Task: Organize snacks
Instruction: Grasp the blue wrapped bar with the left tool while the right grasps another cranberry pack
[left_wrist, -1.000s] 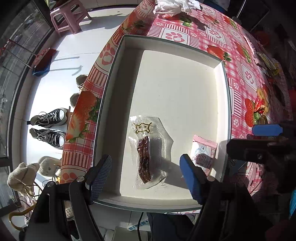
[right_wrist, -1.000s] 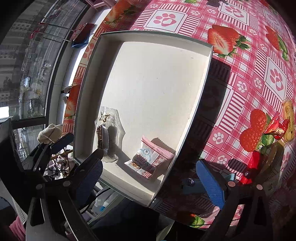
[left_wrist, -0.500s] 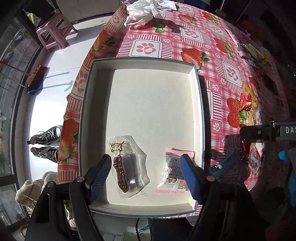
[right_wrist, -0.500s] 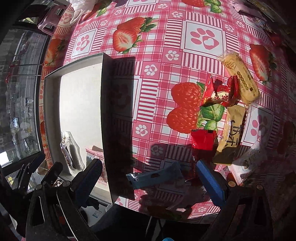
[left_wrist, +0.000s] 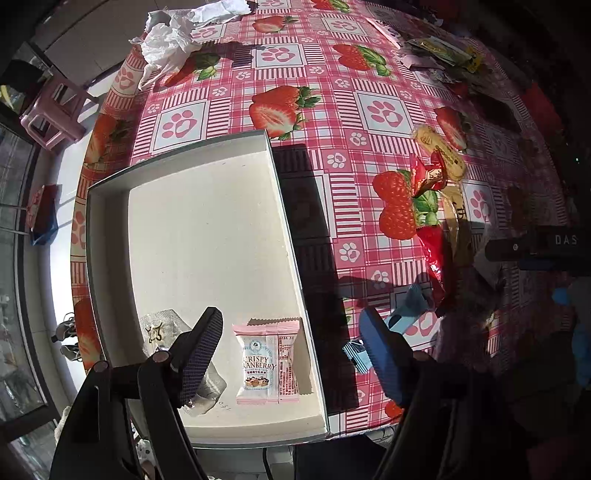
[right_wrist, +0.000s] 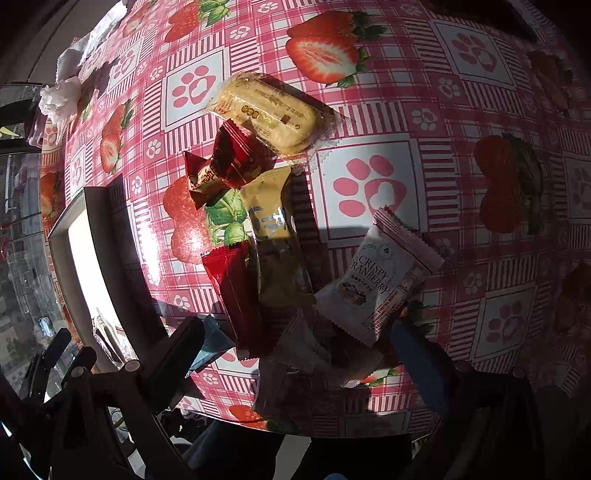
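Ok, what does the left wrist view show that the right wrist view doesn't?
Left wrist only: the white tray's floor, holding a pink Crispy Cranberry packet and a clear packet.

Right wrist only: another Crispy Cranberry packet lying on the tablecloth.

Both: the yellow cake packet, the red wrappers, the gold packet and the tray's rim. Both grippers are open.

Harsh sunlight, deep shadows, fisheye-warped edges

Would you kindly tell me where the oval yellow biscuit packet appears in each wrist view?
Left wrist: yellow biscuit packet upper right, beyond the red candy.
Right wrist: upper centre, touching that red candy.
Shared landmark: the white tray, whose rim shows at left.
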